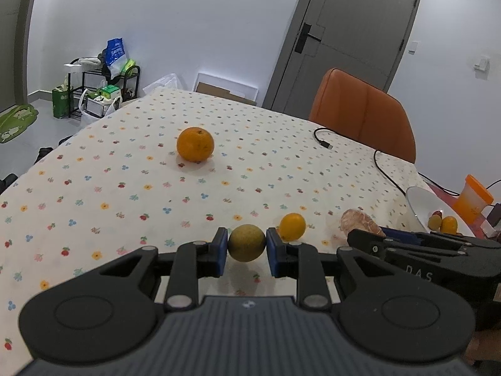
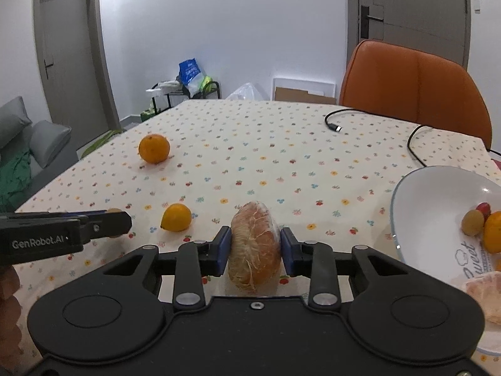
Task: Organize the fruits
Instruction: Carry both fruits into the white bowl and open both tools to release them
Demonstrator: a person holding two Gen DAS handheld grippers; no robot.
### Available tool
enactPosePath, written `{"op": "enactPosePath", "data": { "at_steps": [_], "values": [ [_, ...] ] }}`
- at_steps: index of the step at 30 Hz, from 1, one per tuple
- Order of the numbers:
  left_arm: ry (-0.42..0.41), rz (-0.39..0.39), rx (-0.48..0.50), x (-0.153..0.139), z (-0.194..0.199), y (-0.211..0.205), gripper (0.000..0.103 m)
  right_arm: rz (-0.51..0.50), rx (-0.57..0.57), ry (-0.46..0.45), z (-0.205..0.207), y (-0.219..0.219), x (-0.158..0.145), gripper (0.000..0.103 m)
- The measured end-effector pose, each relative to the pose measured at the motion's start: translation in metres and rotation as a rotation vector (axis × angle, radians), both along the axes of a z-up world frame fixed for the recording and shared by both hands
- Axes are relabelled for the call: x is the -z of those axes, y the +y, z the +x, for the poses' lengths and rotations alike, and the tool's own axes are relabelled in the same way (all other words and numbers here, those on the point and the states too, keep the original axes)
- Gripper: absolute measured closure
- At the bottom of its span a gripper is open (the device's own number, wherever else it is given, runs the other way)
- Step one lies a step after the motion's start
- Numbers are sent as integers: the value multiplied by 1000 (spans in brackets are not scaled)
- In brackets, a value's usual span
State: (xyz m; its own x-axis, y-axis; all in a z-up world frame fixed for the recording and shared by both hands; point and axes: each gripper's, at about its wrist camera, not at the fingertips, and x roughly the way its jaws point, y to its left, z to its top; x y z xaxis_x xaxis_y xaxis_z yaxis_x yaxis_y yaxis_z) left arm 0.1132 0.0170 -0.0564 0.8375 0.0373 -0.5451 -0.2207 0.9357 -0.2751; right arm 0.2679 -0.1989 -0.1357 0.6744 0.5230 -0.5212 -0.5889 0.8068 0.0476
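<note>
The left gripper has its blue pads clamped on a small greenish-yellow round fruit, held just above the flowered tablecloth. The right gripper is clamped on a plastic-wrapped peeled pomelo segment. Just beyond the left fingers a small orange citrus lies on the cloth; a large orange sits farther out, well apart. To the right stands a white bowl containing several small fruits. A black cable lies near the orange chair.

Three oranges, two pomelo segments, one plate.
</note>
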Motion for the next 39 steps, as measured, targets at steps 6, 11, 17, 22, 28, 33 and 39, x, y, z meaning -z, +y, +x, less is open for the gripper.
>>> {"op": "enactPosePath", "data": {
  "at_steps": [6,11,17,22,28,33,39],
  "values": [
    [-16,9,25,-7,6,-11,78,42,27,-25,-6,-17,-12,71],
    [-32,20,58,-14,11,-25,78,67,60,-41,-4,-35,-19,71],
    [-47,35,98,-21,18,-41,78,99,119,-63,2,-60,-26,71],
    [-50,42,121,-23,24,-51,78,99,156,-74,8,-76,-26,71],
    [-44,55,141,-23,31,-62,78,107,194,-74,15,-94,-24,71],
    [-45,69,164,-24,36,-74,78,115,223,-72,21,-108,-21,71],
    [-41,83,191,-24,42,-87,78,128,270,-69,27,-128,-17,71]
  ]
}}
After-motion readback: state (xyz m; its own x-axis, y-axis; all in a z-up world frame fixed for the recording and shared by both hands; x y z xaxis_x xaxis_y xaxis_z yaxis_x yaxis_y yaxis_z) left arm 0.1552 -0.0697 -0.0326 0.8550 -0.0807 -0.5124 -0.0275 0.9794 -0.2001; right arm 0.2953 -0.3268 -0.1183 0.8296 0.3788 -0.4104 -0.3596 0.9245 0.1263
